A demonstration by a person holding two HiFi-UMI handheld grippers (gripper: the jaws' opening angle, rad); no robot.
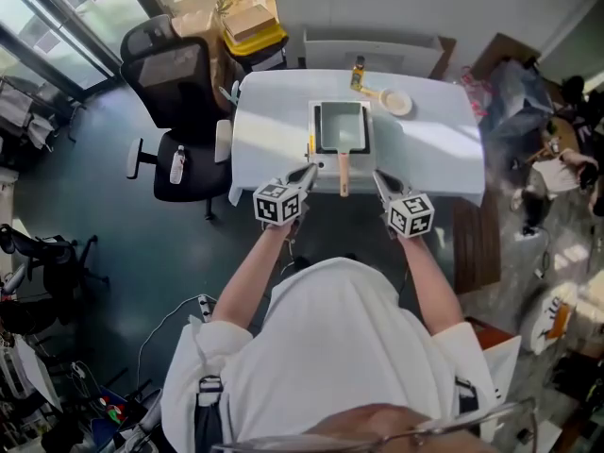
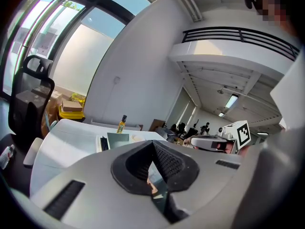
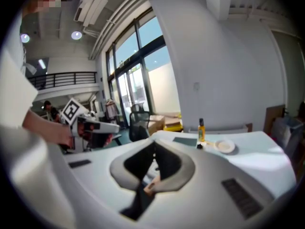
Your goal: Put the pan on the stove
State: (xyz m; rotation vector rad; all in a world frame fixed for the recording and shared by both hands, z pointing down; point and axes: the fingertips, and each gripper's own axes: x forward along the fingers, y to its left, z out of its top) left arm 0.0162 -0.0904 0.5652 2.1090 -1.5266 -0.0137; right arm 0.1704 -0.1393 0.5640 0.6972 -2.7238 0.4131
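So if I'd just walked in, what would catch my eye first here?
Probably the two hand-held tools: the left gripper and right gripper, each bearing a cube of black-and-white square markers, both shut and empty, at the near edge of the white table. Just beyond them, mid-table, sits a rectangular pan with its wooden handle pointing toward the person. A black office chair stands left of the table.

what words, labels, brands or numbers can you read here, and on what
No text can be read in any view.
Cubes on the left gripper and right gripper: black-and-white square patterns, no letters or digits.
Yellow bottle: label too small to read.
Clear bottle: label too small to read.
Box: no print can be made out.
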